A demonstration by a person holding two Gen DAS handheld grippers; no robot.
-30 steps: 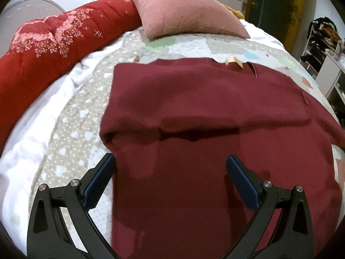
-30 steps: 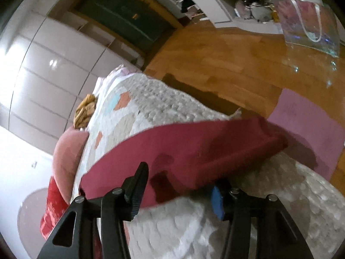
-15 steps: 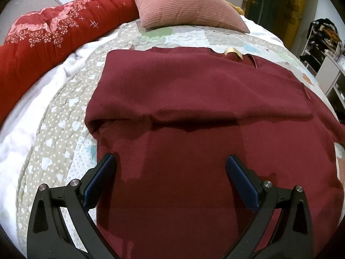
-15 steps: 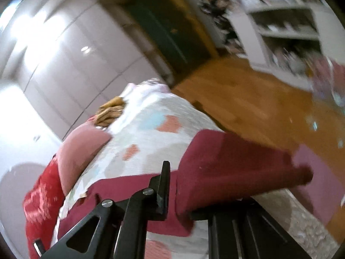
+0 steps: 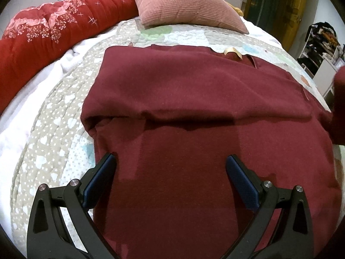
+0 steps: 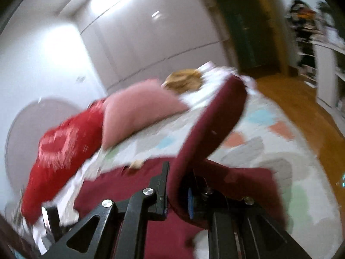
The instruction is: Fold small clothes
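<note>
A dark red sweater lies spread on the quilted bed, its left sleeve folded across the body. My left gripper hovers open and empty over the sweater's lower part. My right gripper is shut on the sweater's right sleeve, which rises up and over from its jaws. The lifted sleeve also shows at the right edge of the left wrist view. The right wrist view is blurred by motion.
A pink pillow and a red floral duvet lie at the head of the bed. The patchwork quilt covers the bed. Wooden floor and shelves lie to the right.
My right gripper has lifted the sleeve and swung it left over the sweater body. My left gripper has moved slightly forward over the sweater and stayed open.
</note>
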